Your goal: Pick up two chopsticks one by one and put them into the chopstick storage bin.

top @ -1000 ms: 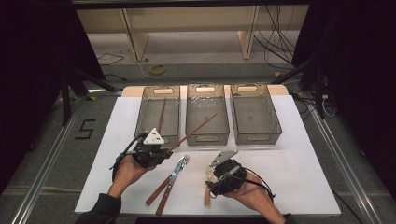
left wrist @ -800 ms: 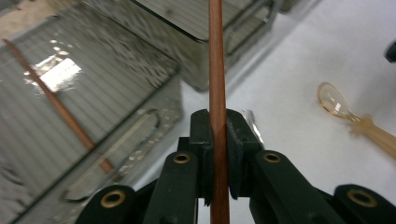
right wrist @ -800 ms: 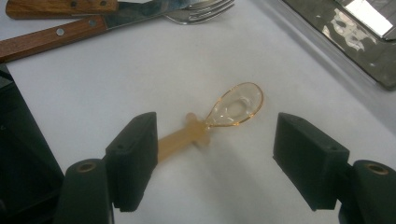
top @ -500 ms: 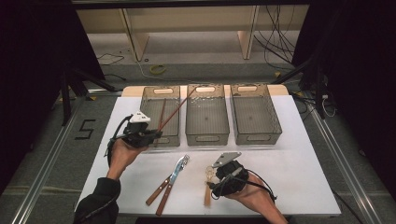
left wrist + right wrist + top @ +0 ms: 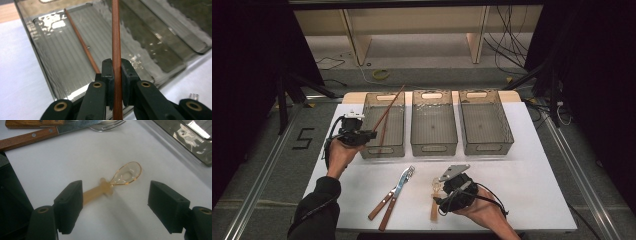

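I've got the left gripper (image 5: pixel 373 134) at the near-left corner of the left bin (image 5: pixel 368 116), jaws clamped tight on a chopstick (image 5: pixel 391 105). In the left gripper view the stick (image 5: pixel 116 37) runs straight up between the two pads, so its long axis sits roughly square to the jaw line. From the high view it slants up and away from the jaws, over the bin toward the far right corner, tip above the rim. A second chopstick (image 5: pixel 81 42) already lies flat on the bin floor, lengthwise, just left of the held one in that view. What matters for the drop: the held stick's free end is above the bin, but the gripped end is right by the near wall, so I'd judge it needs to tip down and line up w/ the bin's length before letting go, else it could hang on the rim.

Right gripper (image 5: pixel 447 196) sits low on the table (image 5: pixel 532 185), jaws wide apart w/ nothing between the pads. The clear amber spoon (image 5: pixel 113 183) lies on the table ahead of them, handle toward the left pad, bowl pointing away and to the right. Right hand is far nearer to it than the left. Knife (image 5: pixel 398 194) and fork (image 5: pixel 408 174) lie just left of it.

Hard to read: the spoon is barely visible from the high view, its handle end is cut off behind the left pad, and the lower end of the held stick runs out of frame.
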